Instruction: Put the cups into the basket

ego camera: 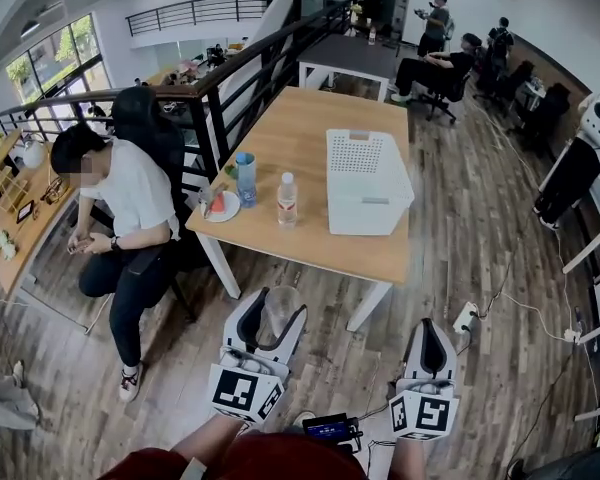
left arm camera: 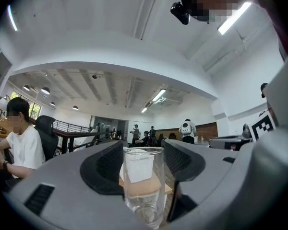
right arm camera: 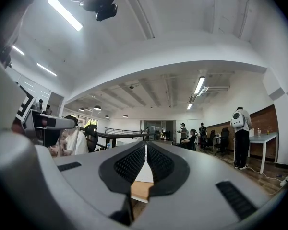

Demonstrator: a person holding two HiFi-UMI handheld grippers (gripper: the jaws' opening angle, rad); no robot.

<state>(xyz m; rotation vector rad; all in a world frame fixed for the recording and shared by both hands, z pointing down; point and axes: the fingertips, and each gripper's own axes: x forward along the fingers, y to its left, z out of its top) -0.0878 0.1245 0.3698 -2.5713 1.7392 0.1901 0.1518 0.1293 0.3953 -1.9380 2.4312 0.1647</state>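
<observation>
Left gripper view: left gripper (left arm camera: 143,158) has its jaws clamped on a clear glass cup (left arm camera: 143,186), upright, pads on its side wall, carried well short of the white basket (ego camera: 370,208) on the wood table (ego camera: 300,133). Right gripper (right arm camera: 145,152) has its jaws together w/ nothing btwn them. Glass looks light but stiff, slick & breakable, so I'd judge a firm, non-crushing hold on the side wall, cup upright, suits it best.

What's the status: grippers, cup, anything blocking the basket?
Left gripper shut on clear cup, right gripper shut, empty. Basket on table ahead, cup not in yet. Bottle and blue cup stand left of basket, seemingly off the path.
</observation>
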